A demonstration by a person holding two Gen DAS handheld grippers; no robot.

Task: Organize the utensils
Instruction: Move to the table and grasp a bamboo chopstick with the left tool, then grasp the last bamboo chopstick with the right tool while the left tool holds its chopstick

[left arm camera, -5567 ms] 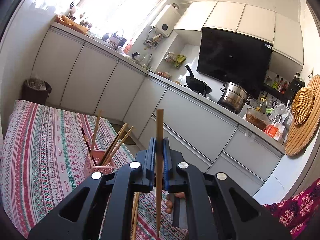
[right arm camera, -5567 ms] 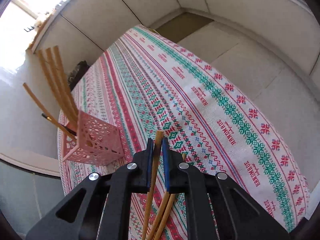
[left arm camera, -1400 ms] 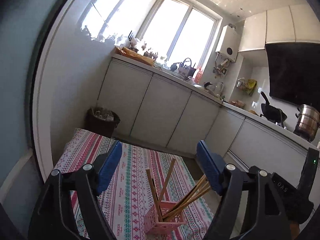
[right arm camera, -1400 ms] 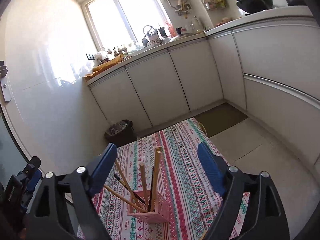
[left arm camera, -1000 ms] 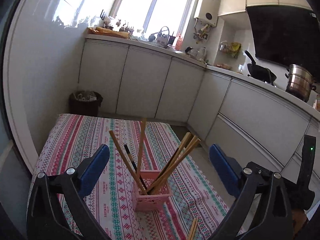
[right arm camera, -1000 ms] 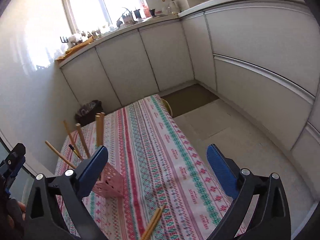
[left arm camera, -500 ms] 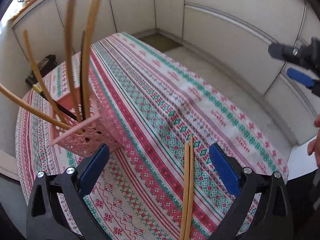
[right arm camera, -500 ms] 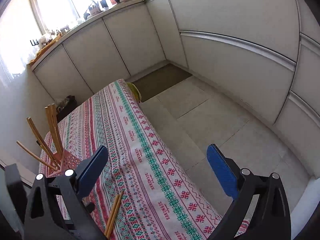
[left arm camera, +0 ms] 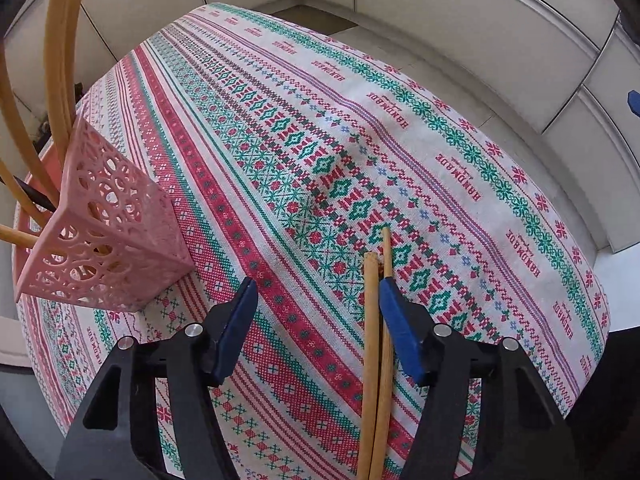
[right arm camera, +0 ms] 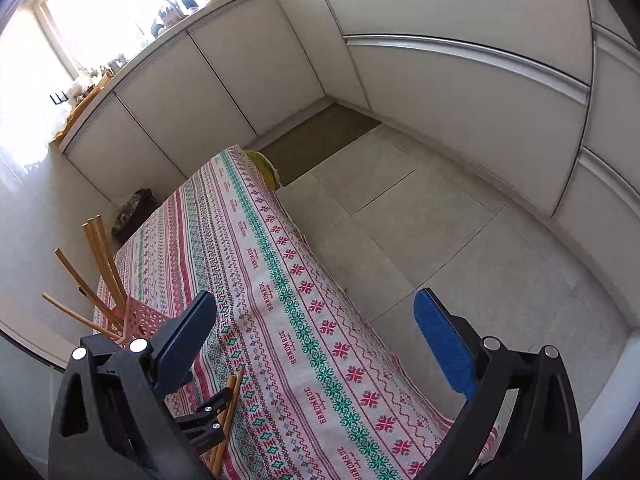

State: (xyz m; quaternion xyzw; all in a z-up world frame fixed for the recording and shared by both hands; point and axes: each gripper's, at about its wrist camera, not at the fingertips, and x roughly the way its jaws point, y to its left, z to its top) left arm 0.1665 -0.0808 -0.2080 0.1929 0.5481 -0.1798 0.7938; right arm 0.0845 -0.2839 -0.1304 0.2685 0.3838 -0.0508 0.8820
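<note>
Two bamboo chopsticks (left arm camera: 374, 340) lie side by side on the patterned tablecloth (left arm camera: 440, 128). My left gripper (left arm camera: 318, 286) points steeply down over them and its jaws are closing. The pair sits between the jaws, right against the right finger (left arm camera: 394, 312), while the left finger (left arm camera: 240, 316) is still well apart. A pink lattice holder (left arm camera: 108, 240) stands to the left with several chopsticks (left arm camera: 60, 60) leaning in it. My right gripper (right arm camera: 316, 300) hovers wide open above the table with nothing in it. In its view the left gripper (right arm camera: 208, 412) shows low by the chopsticks (right arm camera: 230, 404).
The table's right edge (right arm camera: 332, 276) drops to a grey tiled floor (right arm camera: 460, 240). White kitchen cabinets (right arm camera: 440, 12) run along the far walls. A dark bin (right arm camera: 134, 208) stands beyond the table's far end. The pink holder (right arm camera: 142, 320) is at the left of the right wrist view.
My left gripper has sunk closer to the cloth and its jaws have narrowed around the two lying chopsticks. The right gripper has dipped slightly and stays wide open.
</note>
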